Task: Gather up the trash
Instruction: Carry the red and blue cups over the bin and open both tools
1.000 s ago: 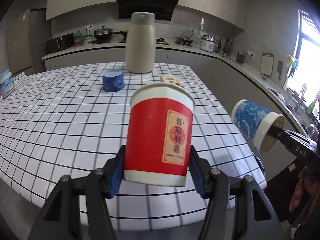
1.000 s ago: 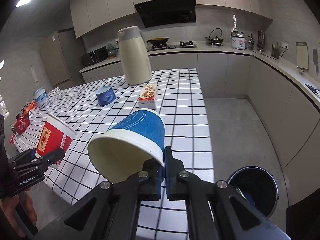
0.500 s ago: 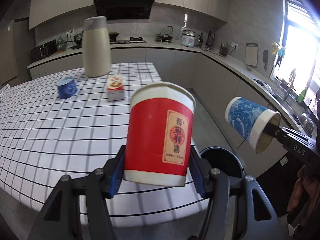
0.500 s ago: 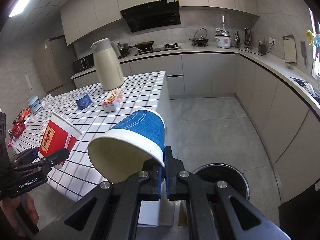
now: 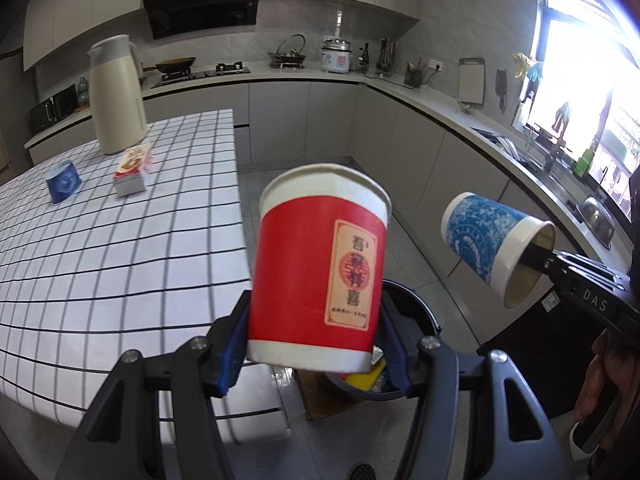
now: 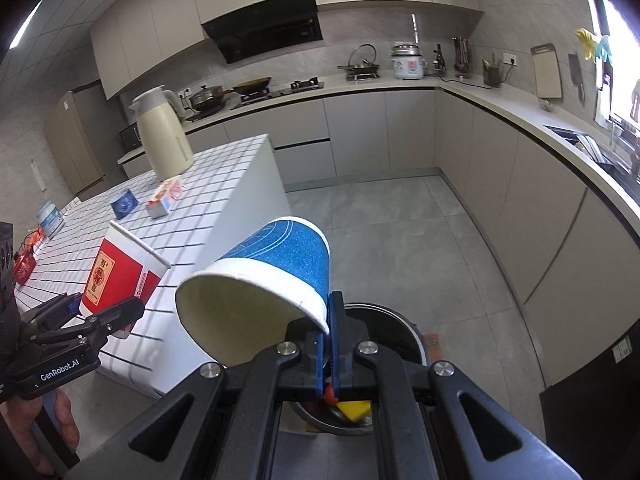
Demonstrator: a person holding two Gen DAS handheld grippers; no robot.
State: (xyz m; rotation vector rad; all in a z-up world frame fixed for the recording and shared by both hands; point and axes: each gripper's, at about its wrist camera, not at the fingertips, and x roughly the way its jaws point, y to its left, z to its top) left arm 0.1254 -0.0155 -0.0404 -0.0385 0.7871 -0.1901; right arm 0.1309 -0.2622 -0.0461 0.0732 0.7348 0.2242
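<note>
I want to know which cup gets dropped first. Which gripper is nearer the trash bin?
Right, though it's close. The right gripper hangs directly above the trash bin; the left gripper sits at its table-side edge.

2 wrist views, angled down, share bin [image 5: 416,308], table [image 6: 224,200].

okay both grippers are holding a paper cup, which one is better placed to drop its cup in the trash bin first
Probably the right. The right gripper pinches the blue cup by its rim, directly above the trash bin. The left gripper holds the red cup nearer the table edge.
</note>
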